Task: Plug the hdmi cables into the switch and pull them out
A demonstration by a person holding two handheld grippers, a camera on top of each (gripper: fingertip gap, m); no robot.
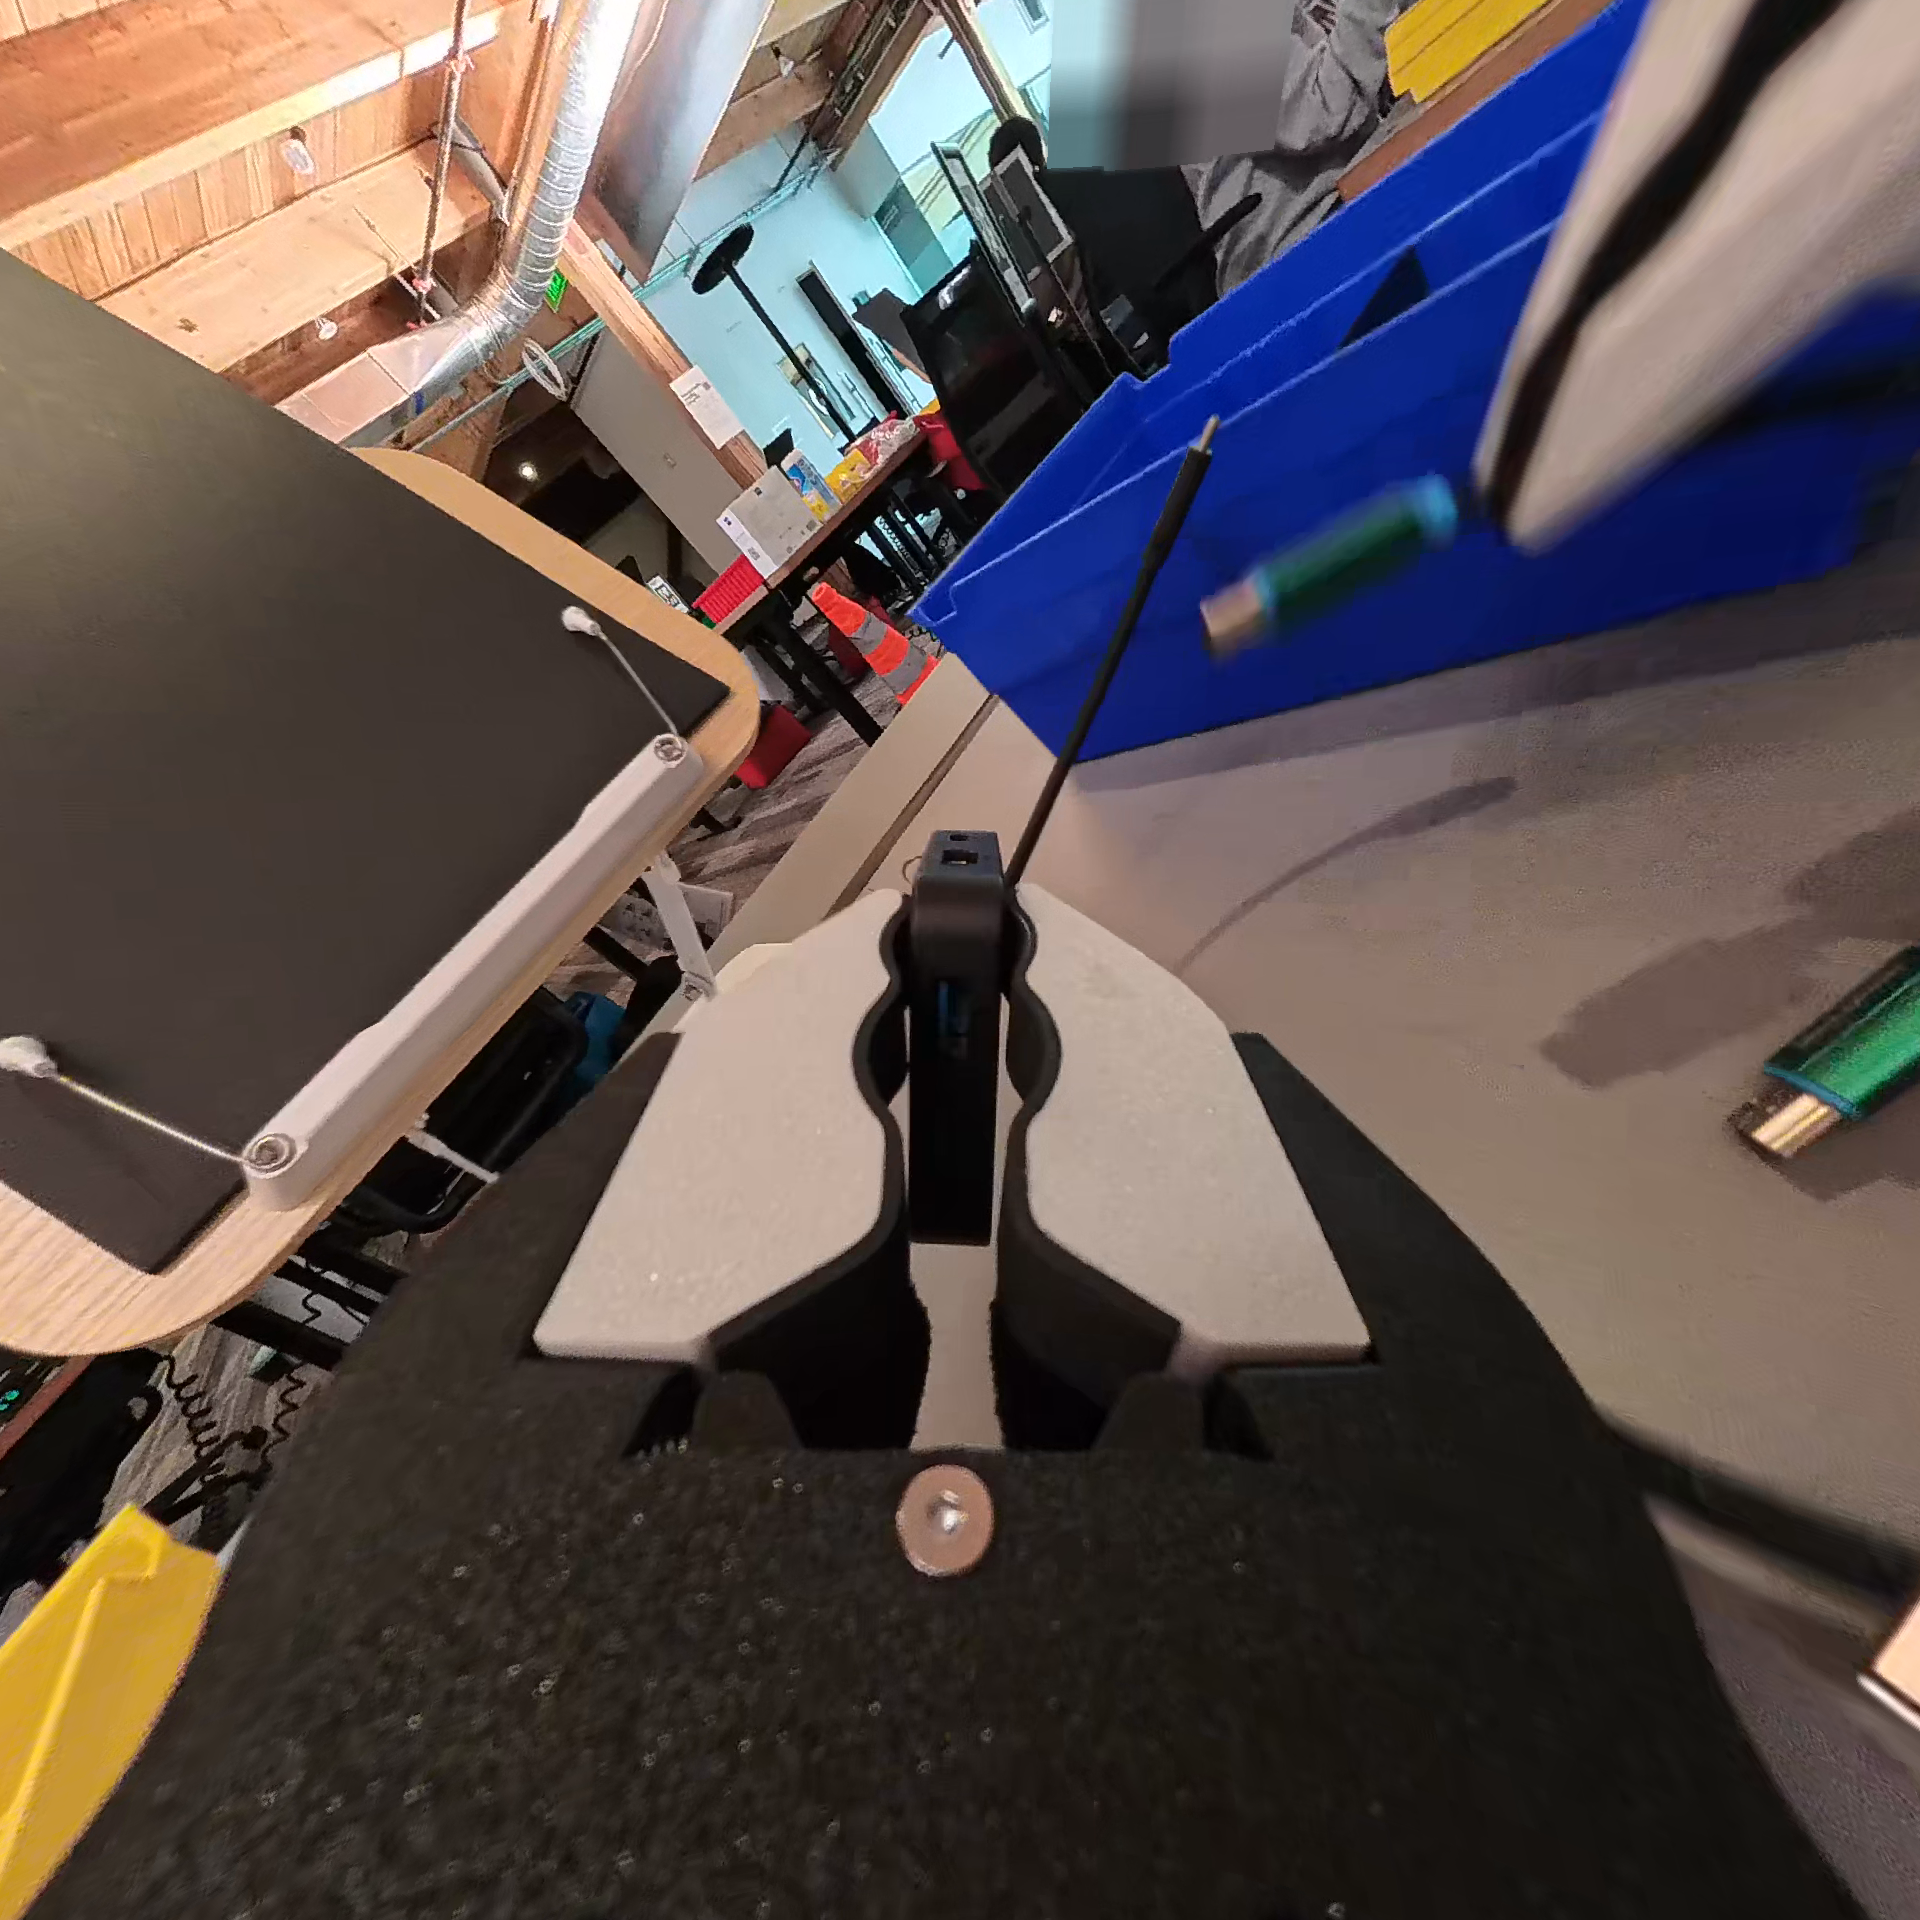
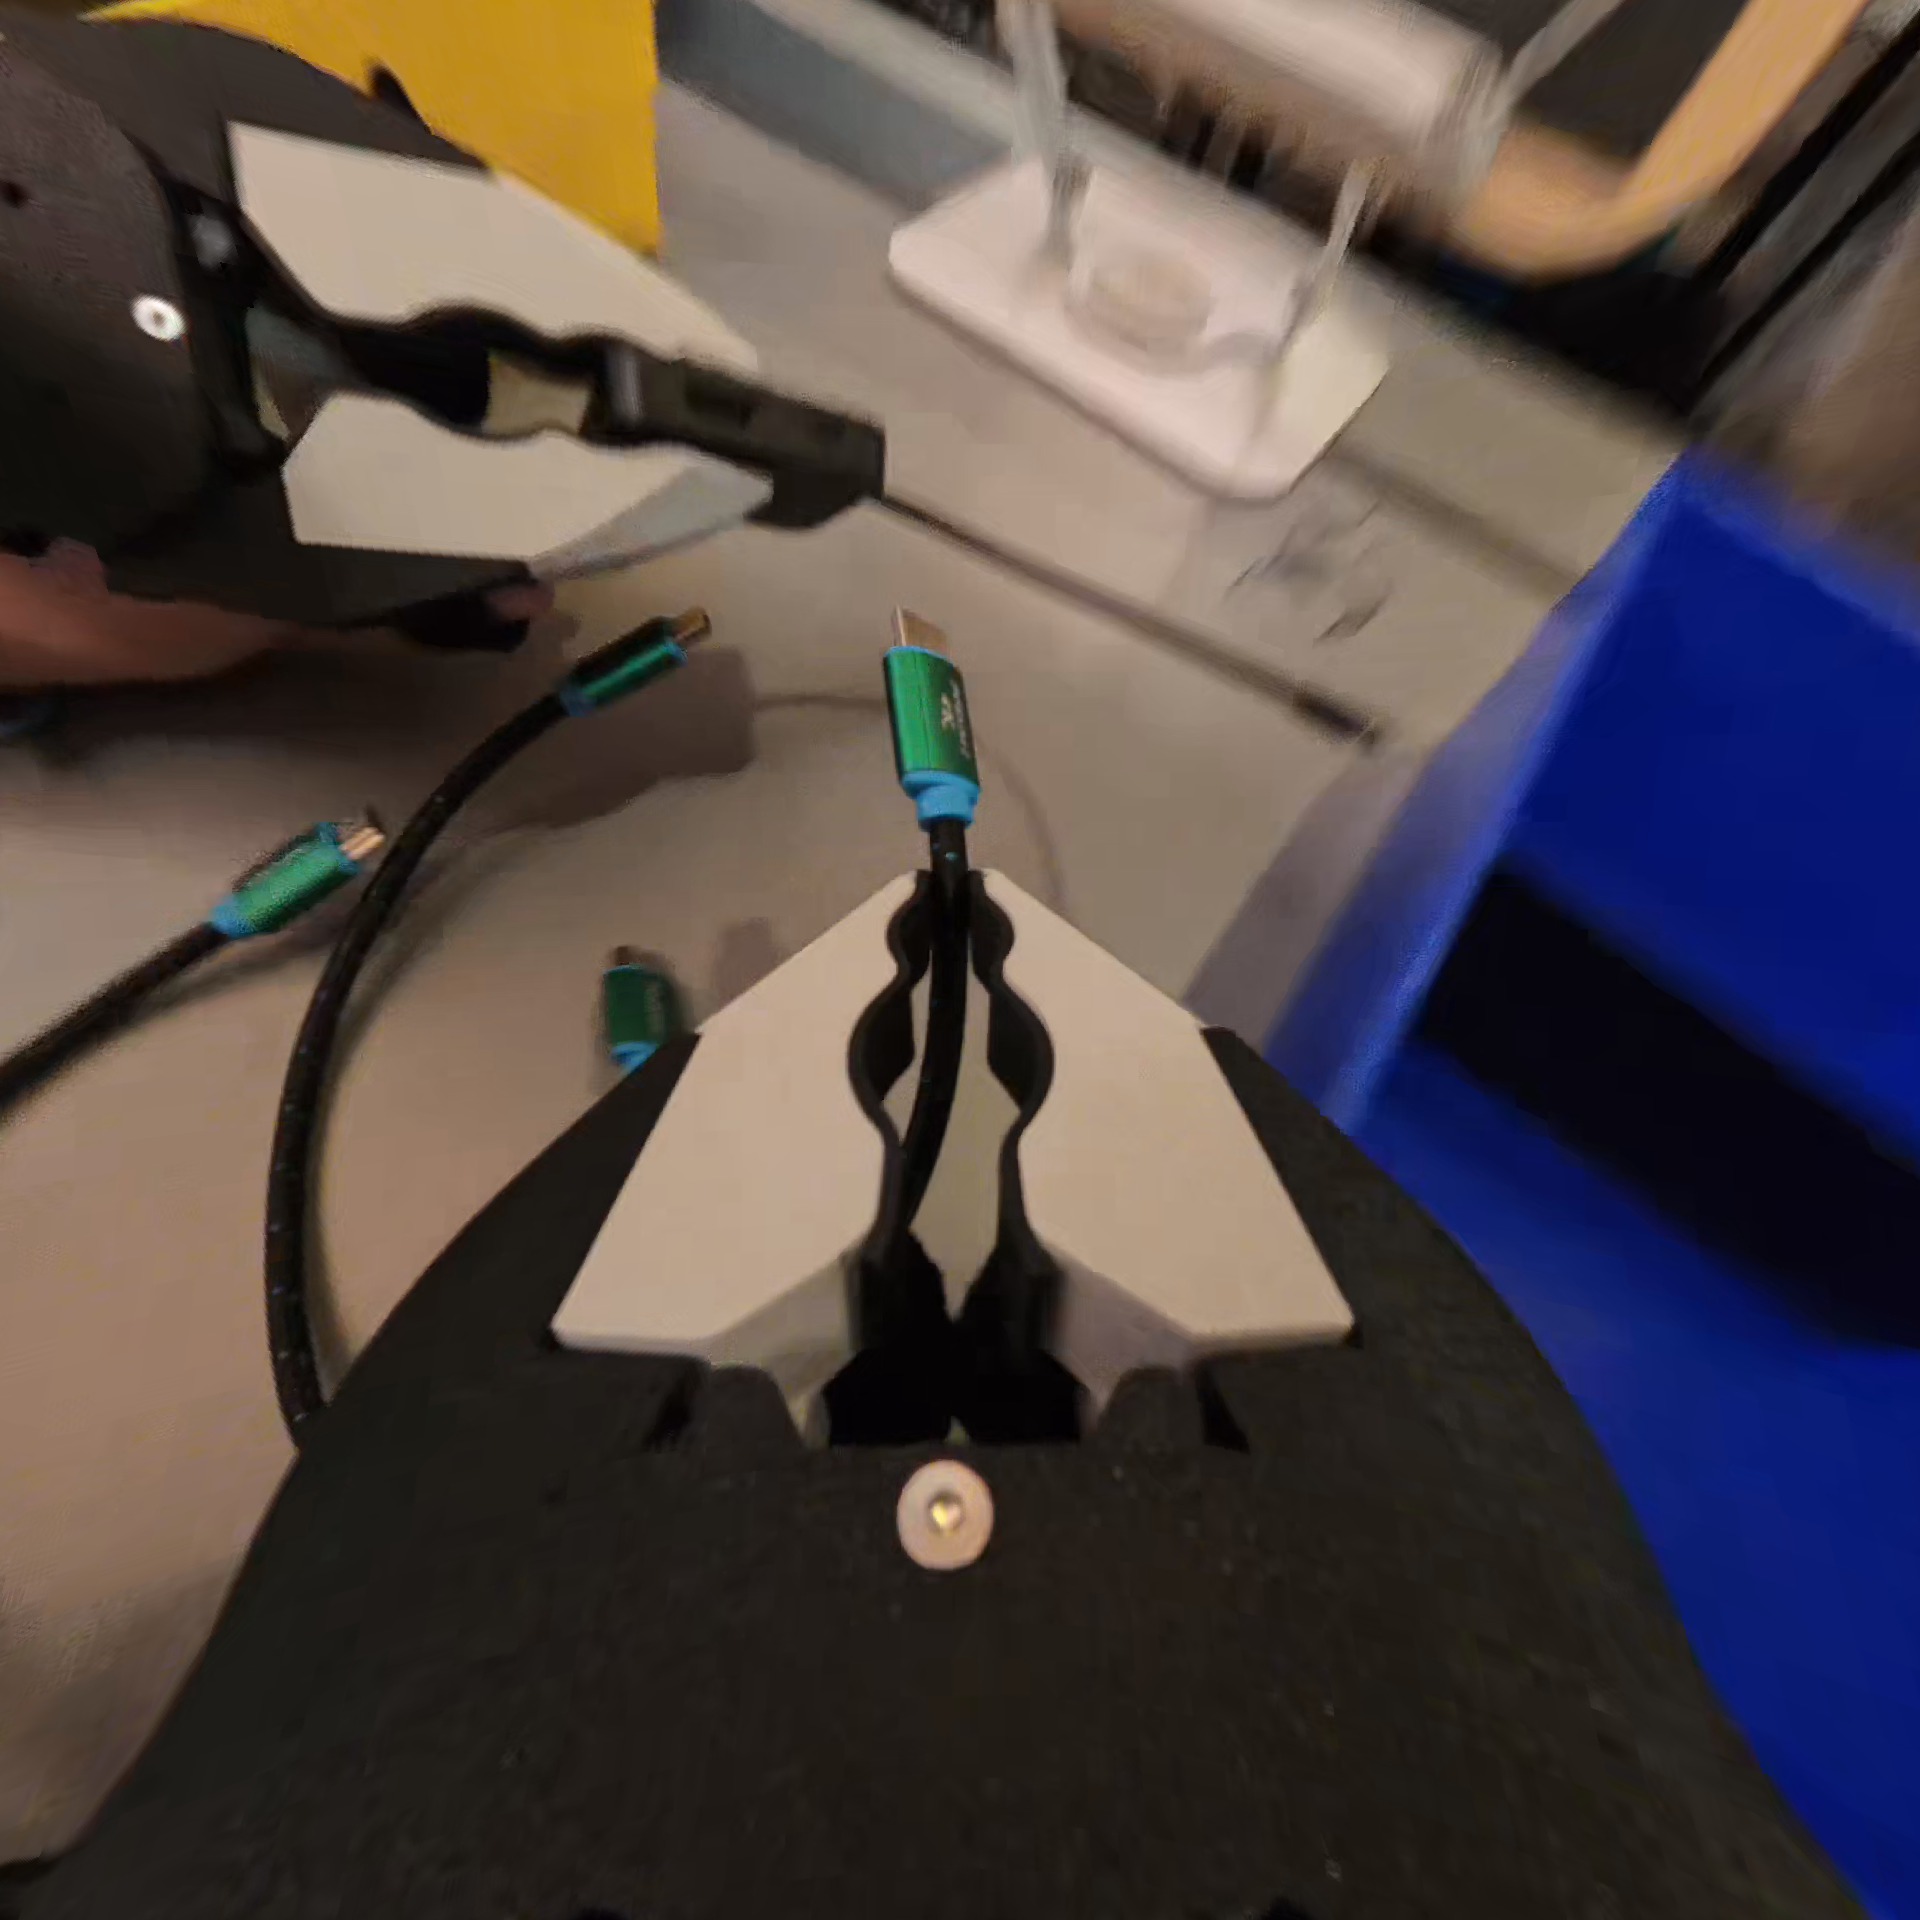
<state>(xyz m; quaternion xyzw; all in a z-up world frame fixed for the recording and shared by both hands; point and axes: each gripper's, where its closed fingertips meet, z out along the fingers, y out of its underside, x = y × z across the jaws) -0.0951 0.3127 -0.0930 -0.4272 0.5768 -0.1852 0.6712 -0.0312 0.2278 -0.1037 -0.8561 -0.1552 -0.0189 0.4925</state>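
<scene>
My left gripper (image 1: pixel 956 914) is shut on a small black HDMI switch (image 1: pixel 954 1039), held edge-up above the grey table, with its thin black lead (image 1: pixel 1101 665) sticking out ahead. It also shows at upper left in the right wrist view (image 2: pixel 748 457). My right gripper (image 2: pixel 943 883) is shut on the black braided cable (image 2: pixel 935 1039) just behind a green HDMI plug (image 2: pixel 930 717), which points forward in the air. That plug shows blurred in the left wrist view (image 1: pixel 1330 566), apart from the switch. Other green plugs lie on the table (image 2: pixel 629 665) (image 2: pixel 296 878) (image 2: pixel 639 1003) (image 1: pixel 1849 1060).
A blue plastic bin (image 1: pixel 1299 436) (image 2: pixel 1662 831) stands at the right of the grey table (image 1: pixel 1455 935). A white base with clear posts (image 2: pixel 1143 312) sits at the back. A yellow bin (image 2: pixel 540 94) is behind my left gripper. A wooden side table with black pads (image 1: pixel 312 644) stands left. My right fingertips sit around 11 cm from my left ones.
</scene>
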